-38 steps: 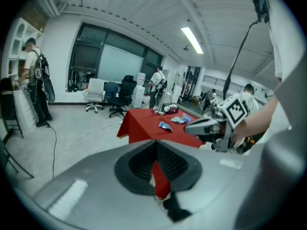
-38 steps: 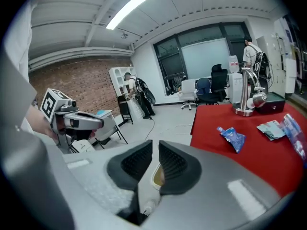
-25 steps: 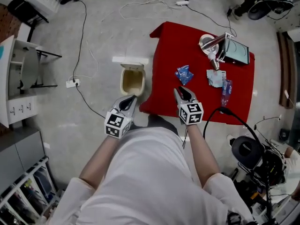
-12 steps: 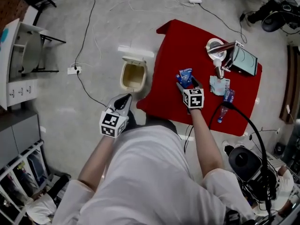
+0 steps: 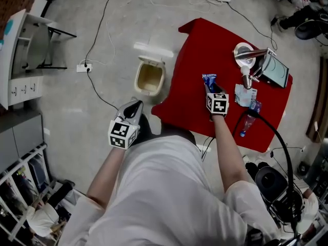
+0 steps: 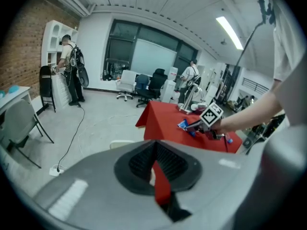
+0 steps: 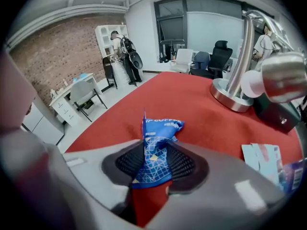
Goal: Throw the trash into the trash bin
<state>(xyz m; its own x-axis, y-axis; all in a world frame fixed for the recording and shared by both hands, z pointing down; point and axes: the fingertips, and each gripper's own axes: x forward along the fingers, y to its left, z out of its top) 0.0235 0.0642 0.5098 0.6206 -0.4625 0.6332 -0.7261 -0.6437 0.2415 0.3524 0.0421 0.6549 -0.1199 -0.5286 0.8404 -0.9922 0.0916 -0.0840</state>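
Red cloth covered the single table [image 5: 189, 65]. A second before, the right gripper [image 5: 211, 87] had hung over that table's near edge, short of the litter. It had since reached inward, and its jaws had just been closing, pinching the blue packet [image 5: 209, 79] between the pads. The left gripper [image 5: 135, 105] had barely shifted, its jaws pressed together with nothing between them.

Counted in the head view:
- two grippers
- one trash bin [image 5: 149, 91], cream-coloured and open, with its lid [image 5: 154, 50] tipped back
- one blue packet
- one pale wrapper [image 5: 243, 95]
- one plastic bottle [image 5: 248, 118] with a blue label
- one metal stand [image 5: 246, 53]
- one dark box [image 5: 277, 70]

The bin stood on the floor at nine o'clock from the packet and at one o'clock from the left gripper. The wrapper lay at four o'clock from the packet, with the bottle beyond it at about five. The stand and the box sat at two o'clock.

In the right gripper view the packet's top showed white print that looked like "COFFEE" (the letters before it were too small to tell). No other writing could be read.
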